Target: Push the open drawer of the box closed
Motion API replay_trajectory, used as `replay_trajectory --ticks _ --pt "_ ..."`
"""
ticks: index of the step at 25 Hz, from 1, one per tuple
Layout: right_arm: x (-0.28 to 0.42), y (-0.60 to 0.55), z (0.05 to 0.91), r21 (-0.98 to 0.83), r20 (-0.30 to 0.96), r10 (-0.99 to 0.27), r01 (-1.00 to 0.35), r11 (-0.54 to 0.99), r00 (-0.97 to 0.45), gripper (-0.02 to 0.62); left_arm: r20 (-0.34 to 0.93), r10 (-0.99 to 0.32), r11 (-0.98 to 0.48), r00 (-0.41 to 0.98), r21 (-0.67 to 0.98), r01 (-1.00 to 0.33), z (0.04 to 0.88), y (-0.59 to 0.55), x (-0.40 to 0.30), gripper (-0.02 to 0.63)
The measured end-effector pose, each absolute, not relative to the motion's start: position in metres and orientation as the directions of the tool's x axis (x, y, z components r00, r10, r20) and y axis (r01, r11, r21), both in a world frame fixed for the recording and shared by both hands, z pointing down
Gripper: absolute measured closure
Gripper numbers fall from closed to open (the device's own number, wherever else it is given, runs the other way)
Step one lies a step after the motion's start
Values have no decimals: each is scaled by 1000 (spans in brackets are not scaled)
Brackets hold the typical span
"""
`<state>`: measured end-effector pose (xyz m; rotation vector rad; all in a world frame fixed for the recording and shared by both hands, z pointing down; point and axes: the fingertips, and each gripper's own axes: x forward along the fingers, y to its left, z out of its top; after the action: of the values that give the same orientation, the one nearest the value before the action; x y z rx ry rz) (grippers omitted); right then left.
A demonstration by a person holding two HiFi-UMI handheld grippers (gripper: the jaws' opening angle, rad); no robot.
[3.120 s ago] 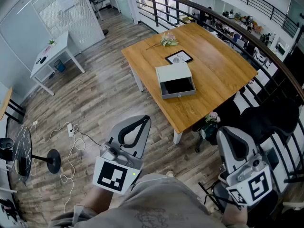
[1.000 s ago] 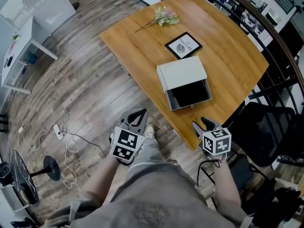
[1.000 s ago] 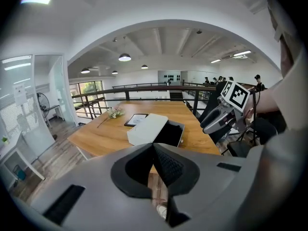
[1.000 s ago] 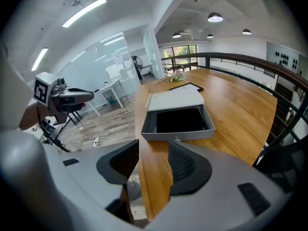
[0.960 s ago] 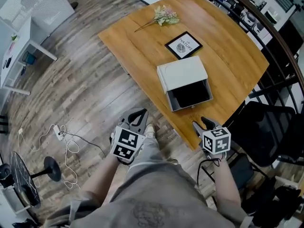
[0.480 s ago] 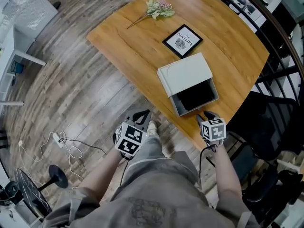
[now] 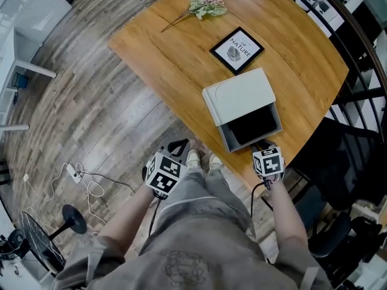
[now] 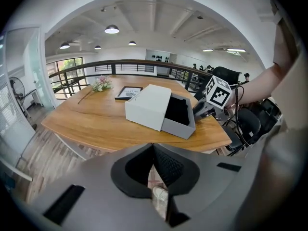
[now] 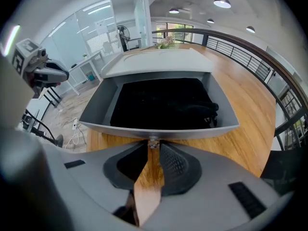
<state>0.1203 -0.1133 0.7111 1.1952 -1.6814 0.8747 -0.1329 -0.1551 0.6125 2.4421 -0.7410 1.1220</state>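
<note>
- Drawer (image 7: 251, 127) stands open from the box (image 7: 239, 95), its front close to the table's (image 7: 157, 59) near edge.
- Right gripper (image 7: 264, 145) is at the drawer front, jaws closing, with the knob (image 9: 153, 141) at their tips.
- Left gripper (image 7: 177, 147) hangs off the table, jaws pressed together.

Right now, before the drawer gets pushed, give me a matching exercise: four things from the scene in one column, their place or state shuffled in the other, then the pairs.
1. flower sprig
2. framed picture
3. drawer
4. left gripper

A. pulled out of the box, dark inside
B. off the table, over the floor
C. by the table's far edge
D. flat on the table, between sprig and box

Pairs: 1-C, 2-D, 3-A, 4-B
</note>
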Motion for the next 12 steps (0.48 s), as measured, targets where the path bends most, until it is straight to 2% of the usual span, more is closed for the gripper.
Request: replay_trajectory --ticks 4,8,12 --pt "121 -112 709 -85 930 -318 -949 305 -185 508 785 -311 -783 535 107 -612 611 -156 -132 589" --pt "120 -120 700 -149 911 -340 -955 256 -233 509 794 -317 -759 518 115 -641 611 -158 -136 589" --pt "112 -138 702 -174 899 -348 -946 275 -266 511 801 -337 -733 495 107 -672 610 -165 -141 589"
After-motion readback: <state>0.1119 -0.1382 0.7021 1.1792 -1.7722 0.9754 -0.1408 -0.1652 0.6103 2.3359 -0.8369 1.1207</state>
